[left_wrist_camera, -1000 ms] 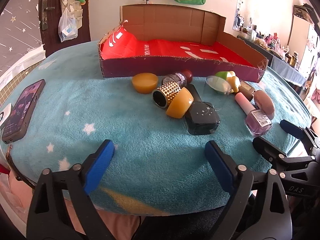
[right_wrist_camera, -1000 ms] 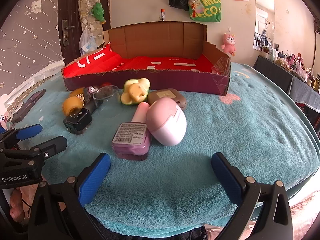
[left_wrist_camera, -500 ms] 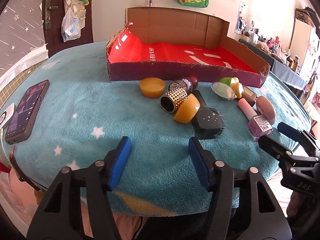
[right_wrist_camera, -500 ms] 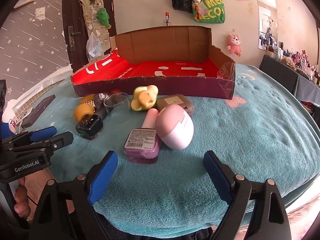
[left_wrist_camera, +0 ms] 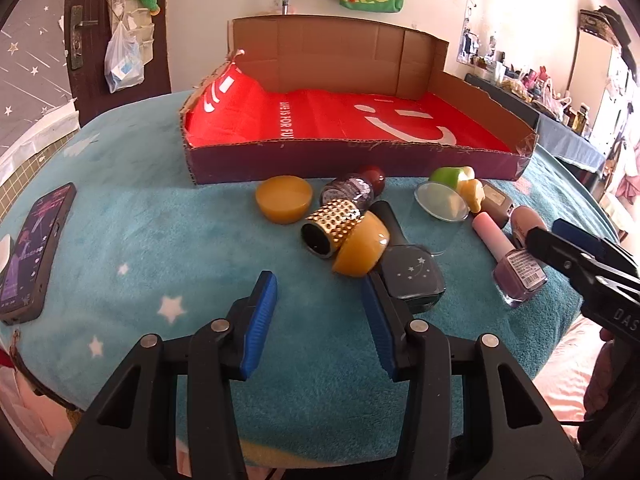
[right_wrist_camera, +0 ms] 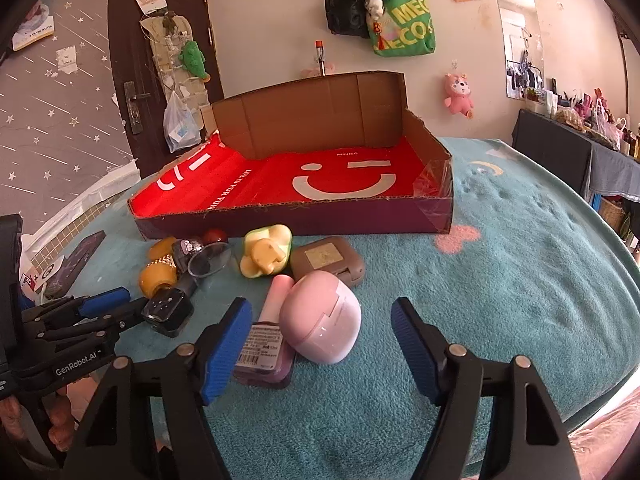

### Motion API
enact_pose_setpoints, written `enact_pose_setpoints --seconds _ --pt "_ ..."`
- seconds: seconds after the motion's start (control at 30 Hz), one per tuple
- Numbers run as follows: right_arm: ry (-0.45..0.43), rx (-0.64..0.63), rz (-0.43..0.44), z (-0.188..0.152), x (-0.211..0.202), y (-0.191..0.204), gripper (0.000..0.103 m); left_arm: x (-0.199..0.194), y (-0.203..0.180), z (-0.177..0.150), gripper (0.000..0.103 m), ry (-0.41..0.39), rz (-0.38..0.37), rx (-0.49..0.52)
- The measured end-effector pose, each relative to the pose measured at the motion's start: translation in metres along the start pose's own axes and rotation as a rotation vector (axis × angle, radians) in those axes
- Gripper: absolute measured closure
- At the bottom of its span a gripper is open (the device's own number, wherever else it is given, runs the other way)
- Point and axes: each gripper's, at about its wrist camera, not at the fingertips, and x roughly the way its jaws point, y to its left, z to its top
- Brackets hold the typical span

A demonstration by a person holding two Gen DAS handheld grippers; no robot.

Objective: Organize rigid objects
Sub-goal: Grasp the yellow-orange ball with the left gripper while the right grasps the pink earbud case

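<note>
A cardboard box with a red lining (left_wrist_camera: pixel 352 132) stands at the back of the teal blanket; it also shows in the right wrist view (right_wrist_camera: pixel 304 184). In front of it lie a dark star bottle (left_wrist_camera: pixel 412 272), a yellow-and-gold studded bottle (left_wrist_camera: pixel 344 236), an amber lid (left_wrist_camera: pixel 284 198), a purple nail polish bottle (right_wrist_camera: pixel 264 344), a pink egg-shaped case (right_wrist_camera: pixel 320 328), a brown compact (right_wrist_camera: pixel 326 262) and a green-yellow toy (right_wrist_camera: pixel 266 256). My left gripper (left_wrist_camera: pixel 320 318) is open and empty, just short of the dark bottle. My right gripper (right_wrist_camera: pixel 320 344) is open around the pink case and polish bottle, not closed.
A phone (left_wrist_camera: pixel 32 248) lies at the blanket's left edge. A clear round dish (left_wrist_camera: pixel 440 202) leans among the items. A door and hanging bags are behind the box. Cluttered shelves stand at the far right.
Both grippers have moved forward toward the items. The left gripper's jaws have narrowed. The right gripper's jaws have narrowed and now flank the pink case and polish bottle.
</note>
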Motion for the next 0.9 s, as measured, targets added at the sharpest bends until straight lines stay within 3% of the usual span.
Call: enact_pose_setpoints --seconds 0.07,0.27,0.63,0.83,0.9 --pt "0.01 0.01 0.006 -0.001 0.004 -0.002 0.032 0.001 -0.003 0.001 0.067 -0.003 -0.001 0.011" --pt "0.035 0.058 0.019 -0.002 0.014 -0.012 0.037 0.007 -0.009 0.008 0.07 -0.003 -0.032 0.013" --pt "0.05 0.071 0.007 -0.002 0.017 -0.018 0.044 0.015 -0.019 0.013 0.072 -0.014 -0.052 0.026" --pt "0.06 0.063 0.002 -0.002 0.023 -0.017 0.05 0.014 -0.023 0.014 0.085 -0.025 -0.06 0.047" --pt "0.059 0.066 0.006 -0.002 0.023 -0.018 0.05 0.015 -0.019 0.016 0.085 -0.019 -0.078 0.031"
